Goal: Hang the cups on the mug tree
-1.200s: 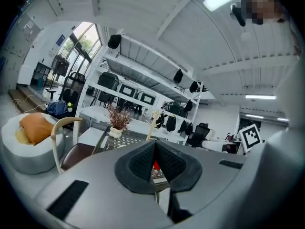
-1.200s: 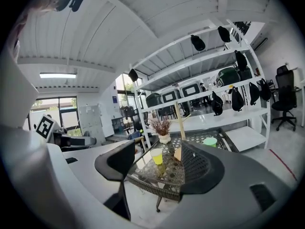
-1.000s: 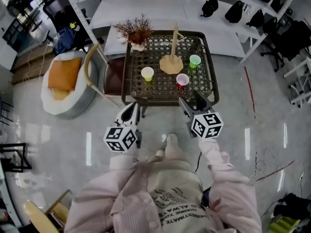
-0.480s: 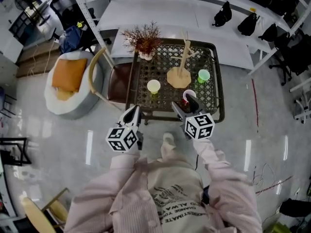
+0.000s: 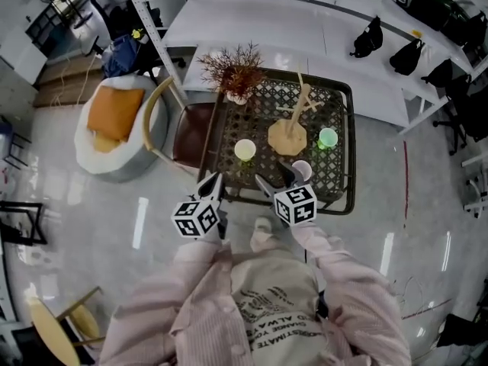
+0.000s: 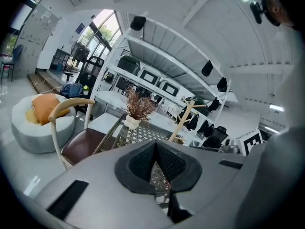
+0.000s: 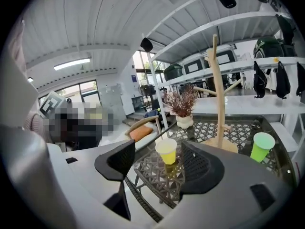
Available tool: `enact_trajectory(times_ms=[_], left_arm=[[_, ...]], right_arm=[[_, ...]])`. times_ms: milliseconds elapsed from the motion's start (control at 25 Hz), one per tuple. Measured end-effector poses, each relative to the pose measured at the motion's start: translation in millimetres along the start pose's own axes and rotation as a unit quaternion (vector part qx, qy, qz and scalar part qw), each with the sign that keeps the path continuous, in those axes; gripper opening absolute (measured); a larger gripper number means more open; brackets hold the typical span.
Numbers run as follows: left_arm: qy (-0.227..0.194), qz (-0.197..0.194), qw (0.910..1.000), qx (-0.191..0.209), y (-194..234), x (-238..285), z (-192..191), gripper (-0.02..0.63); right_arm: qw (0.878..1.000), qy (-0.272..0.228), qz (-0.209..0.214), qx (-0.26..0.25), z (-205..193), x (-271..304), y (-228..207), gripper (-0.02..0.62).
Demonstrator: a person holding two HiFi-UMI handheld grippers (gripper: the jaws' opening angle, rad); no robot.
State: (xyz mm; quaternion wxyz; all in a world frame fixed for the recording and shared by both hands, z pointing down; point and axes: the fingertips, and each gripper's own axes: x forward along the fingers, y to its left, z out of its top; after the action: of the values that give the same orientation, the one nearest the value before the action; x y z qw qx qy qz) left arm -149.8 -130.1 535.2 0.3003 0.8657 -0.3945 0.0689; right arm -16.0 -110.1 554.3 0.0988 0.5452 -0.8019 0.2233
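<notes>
A wooden mug tree (image 5: 290, 130) stands bare on the lattice table (image 5: 340, 197). Round it stand a yellow cup (image 5: 245, 149), a green cup (image 5: 328, 137) and a pink cup (image 5: 302, 169). My right gripper (image 5: 276, 178) is open over the table's front edge, just left of the pink cup, holding nothing. In the right gripper view the yellow cup (image 7: 167, 151) shows farther off between the open fingers of the gripper (image 7: 157, 163), with the mug tree (image 7: 217, 89) and green cup (image 7: 260, 146) to the right. My left gripper (image 5: 211, 183) is shut and empty, short of the table's front left corner.
A dried plant in a white pot (image 5: 238, 71) stands at the table's back left corner. A chair with a brown seat (image 5: 191, 132) and a round pouf with an orange cushion (image 5: 114, 120) are left of the table. White benches and shelves with bags lie behind.
The person has come closer to the table. My right gripper moved left and forward over the table's front edge, next to the pink cup. The left gripper has barely shifted.
</notes>
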Motion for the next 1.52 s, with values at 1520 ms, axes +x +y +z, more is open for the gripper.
enact_trajectory(times_ms=[1520], left_arm=[[0.059,0.046,0.9924,-0.098,80.5,78.7,-54.6,-0.002]], right_arm=[[0.992,0.109,-0.001,-0.068,-75.6,153.2,-23.6,0.284]])
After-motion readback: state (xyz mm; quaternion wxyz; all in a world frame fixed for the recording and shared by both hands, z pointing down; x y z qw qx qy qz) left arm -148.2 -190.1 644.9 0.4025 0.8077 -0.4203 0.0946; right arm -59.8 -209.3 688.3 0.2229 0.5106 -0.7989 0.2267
